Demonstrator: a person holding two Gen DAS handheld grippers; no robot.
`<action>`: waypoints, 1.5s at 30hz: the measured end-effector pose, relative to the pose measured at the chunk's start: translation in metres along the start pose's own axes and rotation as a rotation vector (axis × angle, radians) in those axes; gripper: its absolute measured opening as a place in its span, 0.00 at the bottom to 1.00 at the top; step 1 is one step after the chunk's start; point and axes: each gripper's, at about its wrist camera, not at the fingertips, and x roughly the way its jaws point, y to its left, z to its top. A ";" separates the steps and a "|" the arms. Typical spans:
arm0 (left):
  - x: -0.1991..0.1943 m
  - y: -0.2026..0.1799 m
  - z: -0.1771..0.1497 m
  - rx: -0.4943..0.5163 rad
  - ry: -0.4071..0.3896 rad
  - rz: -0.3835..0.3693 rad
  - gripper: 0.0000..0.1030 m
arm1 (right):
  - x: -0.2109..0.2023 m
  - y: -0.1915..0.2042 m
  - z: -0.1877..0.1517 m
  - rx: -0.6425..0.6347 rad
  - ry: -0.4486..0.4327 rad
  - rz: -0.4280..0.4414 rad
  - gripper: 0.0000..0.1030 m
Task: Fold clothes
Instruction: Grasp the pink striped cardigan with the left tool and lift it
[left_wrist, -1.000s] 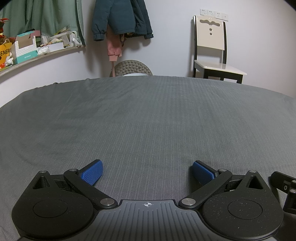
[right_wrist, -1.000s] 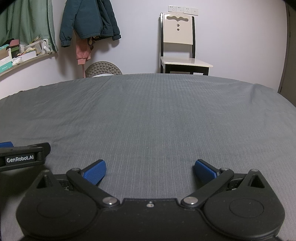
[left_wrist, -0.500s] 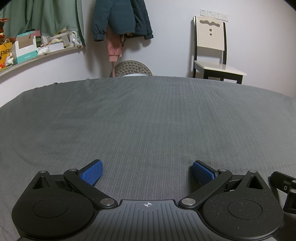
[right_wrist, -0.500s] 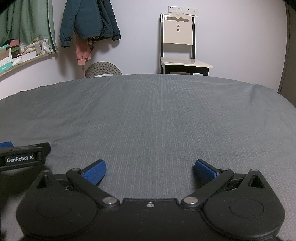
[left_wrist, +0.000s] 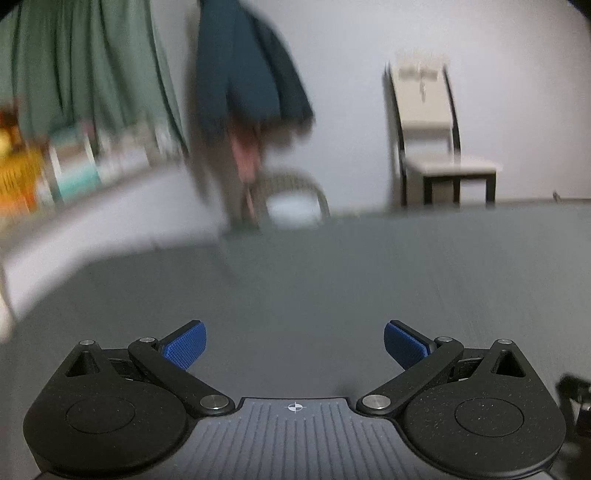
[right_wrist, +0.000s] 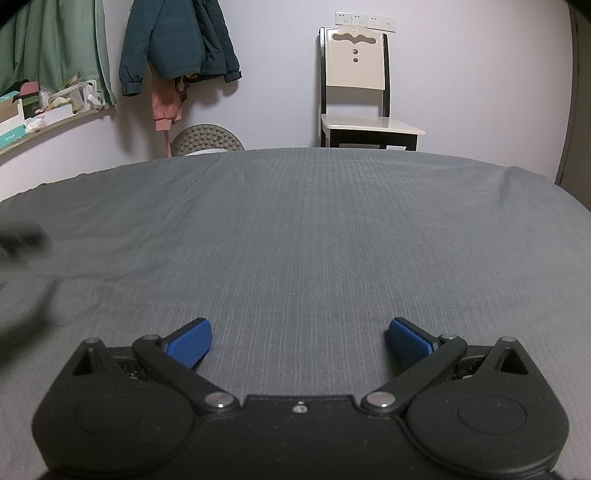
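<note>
Both grippers are held spread with nothing between their pads: the left gripper (left_wrist: 294, 345) in a motion-blurred view, the right gripper (right_wrist: 299, 341) low over the grey bedsheet (right_wrist: 314, 229). No garment to be folded is seen on the sheet in either view. Only a blurred dark shape (right_wrist: 22, 240) is seen at nine o'clock of the right gripper, so which hand lies nearer the clothes cannot be told.

Home bedroom. Grey bedsheet (right_wrist: 295, 229) spreads across the foreground. Teal jacket (right_wrist: 177, 40) and pink garment (right_wrist: 166, 107) hang on a white wall; green curtain (right_wrist: 55, 48) above a cluttered ledge (right_wrist: 48, 110); cream dining chair (right_wrist: 358, 92) under wall sockets (right_wrist: 365, 20).
</note>
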 end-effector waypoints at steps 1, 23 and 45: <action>-0.016 0.018 0.015 0.012 -0.037 0.023 1.00 | 0.000 0.000 0.000 0.001 0.000 0.001 1.00; -0.546 0.306 0.034 0.162 0.249 0.712 1.00 | -0.106 0.029 0.006 -0.141 -0.326 0.154 1.00; -0.456 0.315 -0.229 0.731 1.018 0.586 0.34 | -0.110 0.028 -0.008 -0.152 -0.195 0.216 1.00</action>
